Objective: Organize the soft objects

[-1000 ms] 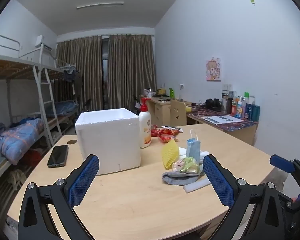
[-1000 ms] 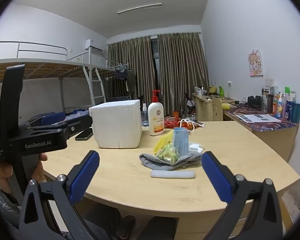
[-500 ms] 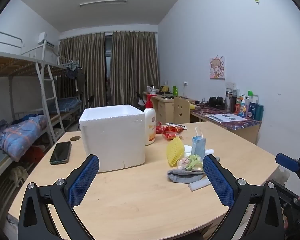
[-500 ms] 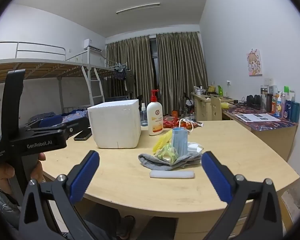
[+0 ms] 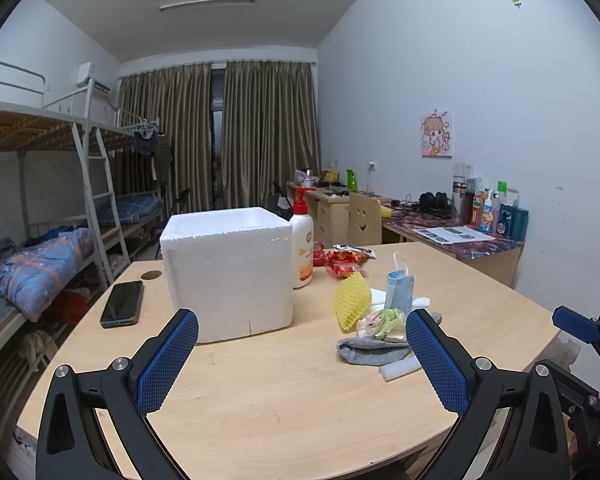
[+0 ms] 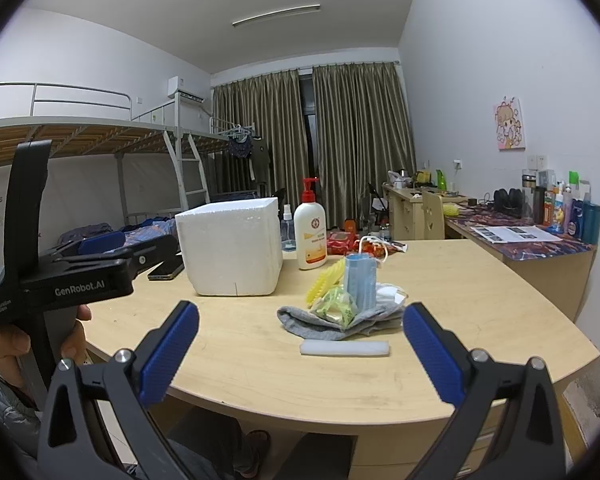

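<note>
Both grippers hover level with fingers spread wide and nothing between them: left gripper [image 5: 302, 356], right gripper [image 6: 300, 346]. A hand [image 6: 10, 344] grips the left's handle. At twelve o'clock, the grey sock [image 6: 328, 322] pile lies on the table [image 6: 260, 364], foam box [image 6: 232, 246] at eleven.

Both grippers have black frames with silver screws and blue fingers [image 5: 168, 360] with a fine grid texture. The left gripper [image 6: 100, 242] carries white "GenRobot.AI" lettering on its black body. The person wears a grey sleeve [image 6: 4, 404].
</note>
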